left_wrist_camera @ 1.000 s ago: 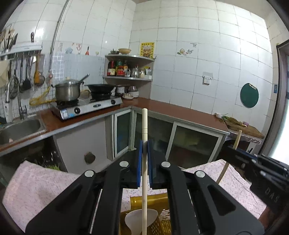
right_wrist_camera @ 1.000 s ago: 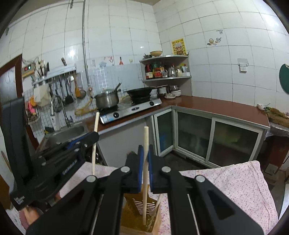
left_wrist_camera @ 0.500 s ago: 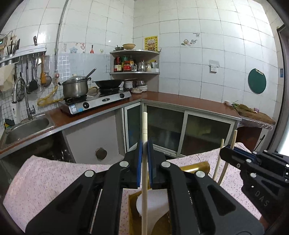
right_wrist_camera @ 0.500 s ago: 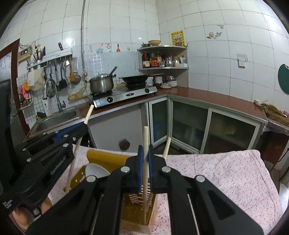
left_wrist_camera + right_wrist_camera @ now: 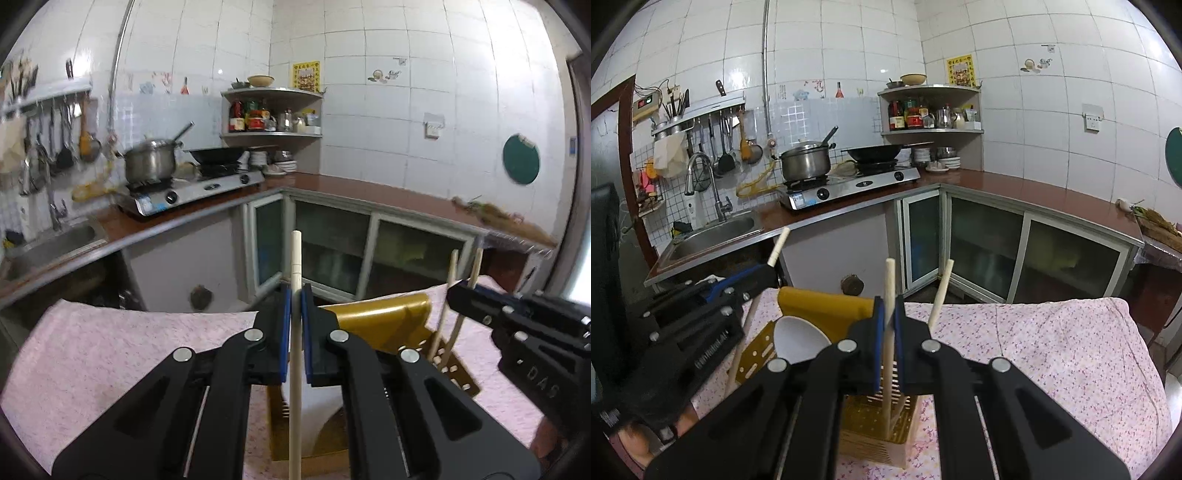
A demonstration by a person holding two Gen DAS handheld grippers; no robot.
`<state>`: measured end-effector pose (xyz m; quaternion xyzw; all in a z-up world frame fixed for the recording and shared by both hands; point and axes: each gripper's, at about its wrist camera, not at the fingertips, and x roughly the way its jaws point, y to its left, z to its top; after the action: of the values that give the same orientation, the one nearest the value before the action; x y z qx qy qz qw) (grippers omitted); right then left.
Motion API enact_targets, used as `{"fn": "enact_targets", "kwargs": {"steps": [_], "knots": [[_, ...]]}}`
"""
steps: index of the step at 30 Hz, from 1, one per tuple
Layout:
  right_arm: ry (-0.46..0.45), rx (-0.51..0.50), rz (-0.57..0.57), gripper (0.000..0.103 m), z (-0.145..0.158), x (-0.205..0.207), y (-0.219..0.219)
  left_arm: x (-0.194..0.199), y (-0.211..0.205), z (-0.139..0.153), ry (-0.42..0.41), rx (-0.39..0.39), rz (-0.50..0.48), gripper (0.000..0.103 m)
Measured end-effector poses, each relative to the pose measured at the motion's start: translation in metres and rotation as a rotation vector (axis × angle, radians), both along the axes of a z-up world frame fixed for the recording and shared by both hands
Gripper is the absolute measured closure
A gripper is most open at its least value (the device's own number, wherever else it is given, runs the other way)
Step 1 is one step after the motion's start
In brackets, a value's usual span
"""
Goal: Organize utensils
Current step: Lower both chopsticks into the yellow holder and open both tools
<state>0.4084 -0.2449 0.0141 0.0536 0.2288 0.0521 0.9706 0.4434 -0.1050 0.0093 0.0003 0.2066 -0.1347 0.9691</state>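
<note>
Left gripper (image 5: pixel 295 295) around spoon handle (image 5: pixel 295 266)

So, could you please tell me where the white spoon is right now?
The white spoon stands in the yellow utensil holder on the floral tablecloth, left of centre in the right wrist view; the left hand-held gripper is shut on its handle.

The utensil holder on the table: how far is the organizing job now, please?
Done: one chopstick already stands in the yellow utensil holder. In hand: the right gripper grips a second chopstick with its lower end inside the holder; the left gripper grips a white spoon by its handle, bowl at the holder. Left: release both.
</note>
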Motion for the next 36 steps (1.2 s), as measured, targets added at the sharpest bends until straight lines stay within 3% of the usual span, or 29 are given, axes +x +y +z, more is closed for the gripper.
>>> {"fn": "enact_targets", "kwargs": {"steps": [5,10,18,25,36], "knots": [[-0.003,0.006,0.004,0.097,0.004,-0.004,-0.002,0.004,0.019,0.031,-0.012,-0.122,-0.012,0.099],[-0.014,0.006,0.011,0.097,0.009,-0.004,-0.003,-0.004,0.03,0.058,-0.072,-0.191,-0.019,0.099],[-0.008,0.017,0.014,0.097,0.009,0.002,-0.006,-0.004,0.02,0.08,-0.142,-0.18,-0.022,0.099],[-0.008,0.02,0.012,0.097,0.007,0.005,-0.007,0.015,0.006,0.066,-0.137,-0.177,-0.021,0.099],[0.034,0.033,0.013,0.097,0.0,0.018,-0.007,0.016,-0.001,0.02,-0.087,-0.083,-0.009,0.099]]}}
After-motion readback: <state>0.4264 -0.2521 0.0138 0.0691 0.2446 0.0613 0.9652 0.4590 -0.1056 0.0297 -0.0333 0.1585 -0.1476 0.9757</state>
